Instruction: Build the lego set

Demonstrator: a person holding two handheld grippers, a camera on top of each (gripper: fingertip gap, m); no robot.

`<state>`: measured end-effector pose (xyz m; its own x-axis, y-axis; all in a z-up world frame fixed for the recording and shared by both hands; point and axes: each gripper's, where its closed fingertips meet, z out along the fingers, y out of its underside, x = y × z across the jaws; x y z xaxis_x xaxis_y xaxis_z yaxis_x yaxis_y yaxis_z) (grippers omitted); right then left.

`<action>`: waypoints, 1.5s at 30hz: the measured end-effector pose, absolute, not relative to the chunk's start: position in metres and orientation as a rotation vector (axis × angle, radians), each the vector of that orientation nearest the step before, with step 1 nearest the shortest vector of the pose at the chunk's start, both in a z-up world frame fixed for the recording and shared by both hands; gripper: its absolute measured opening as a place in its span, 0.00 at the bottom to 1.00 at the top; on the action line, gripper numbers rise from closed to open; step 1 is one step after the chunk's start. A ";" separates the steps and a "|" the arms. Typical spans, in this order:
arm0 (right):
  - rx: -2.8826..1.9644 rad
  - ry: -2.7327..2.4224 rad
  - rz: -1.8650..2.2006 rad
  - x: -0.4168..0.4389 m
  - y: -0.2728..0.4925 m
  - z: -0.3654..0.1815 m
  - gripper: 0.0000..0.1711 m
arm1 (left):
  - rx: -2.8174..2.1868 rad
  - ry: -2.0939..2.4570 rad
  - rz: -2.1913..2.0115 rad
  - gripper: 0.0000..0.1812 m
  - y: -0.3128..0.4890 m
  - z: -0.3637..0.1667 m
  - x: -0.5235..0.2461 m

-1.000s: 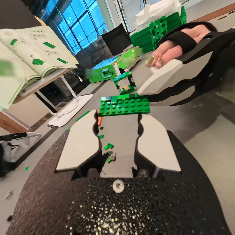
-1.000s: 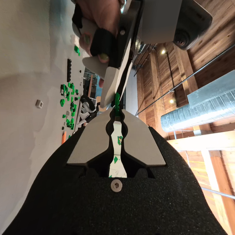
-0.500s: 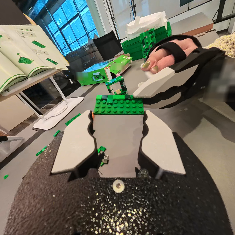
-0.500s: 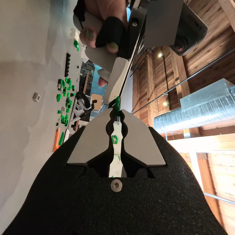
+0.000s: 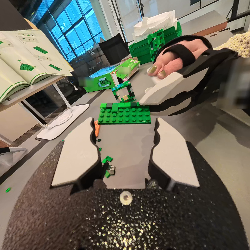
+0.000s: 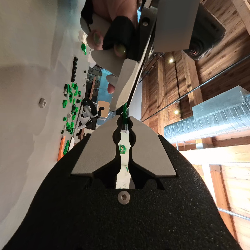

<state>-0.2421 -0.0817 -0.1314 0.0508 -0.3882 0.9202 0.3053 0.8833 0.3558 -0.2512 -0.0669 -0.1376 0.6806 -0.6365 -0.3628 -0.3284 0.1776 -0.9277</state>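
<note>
Green studded Lego plate (image 5: 124, 115) is held level above the grey table (image 5: 202, 135), pinched at its right edge by the right gripper (image 6: 125, 119), likely steadying it. The left gripper (image 5: 123, 127) gapes wide just before it, holding nothing, seemingly ready to take the plate.

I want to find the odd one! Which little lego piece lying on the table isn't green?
The small grey piece lying among the loose green bits by the left gripper's inner finger. It is pale grey with a square hollow; its neighbours are all green.
</note>
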 end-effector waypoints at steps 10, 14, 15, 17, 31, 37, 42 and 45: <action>0.074 -1.441 -0.524 -0.242 -0.081 -0.133 0.04 | -1.449 0.835 -0.282 0.40 -0.065 -0.139 -0.252; 0.071 -1.455 -0.506 -0.243 -0.080 -0.136 0.04 | -1.456 0.853 -0.252 0.40 -0.064 -0.142 -0.253; 0.056 -1.455 -0.483 -0.243 -0.080 -0.136 0.04 | -1.456 0.856 -0.248 0.40 -0.063 -0.143 -0.253; -0.015 -1.445 -0.425 -0.241 -0.076 -0.133 0.06 | -1.464 0.856 -0.213 0.40 -0.061 -0.145 -0.256; -0.944 -1.186 0.584 -0.241 -0.003 -0.127 0.11 | -1.482 0.755 0.044 0.40 -0.034 -0.150 -0.300; -1.006 -1.090 0.814 -0.259 0.008 -0.116 0.09 | -1.466 0.745 0.190 0.40 -0.025 -0.151 -0.311; -0.953 -1.112 0.879 -0.259 -0.002 -0.112 0.06 | -1.475 0.681 0.274 0.40 -0.019 -0.149 -0.323; -0.950 -1.114 0.909 -0.259 -0.004 -0.111 0.06 | -1.486 0.640 0.315 0.40 -0.016 -0.148 -0.331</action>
<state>-0.2592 -0.0044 -0.1114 0.1977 0.9319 0.3040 -0.1112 0.3295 -0.9376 -0.3307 -0.0164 -0.1479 0.7984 -0.1865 -0.5725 -0.5674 0.0849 -0.8190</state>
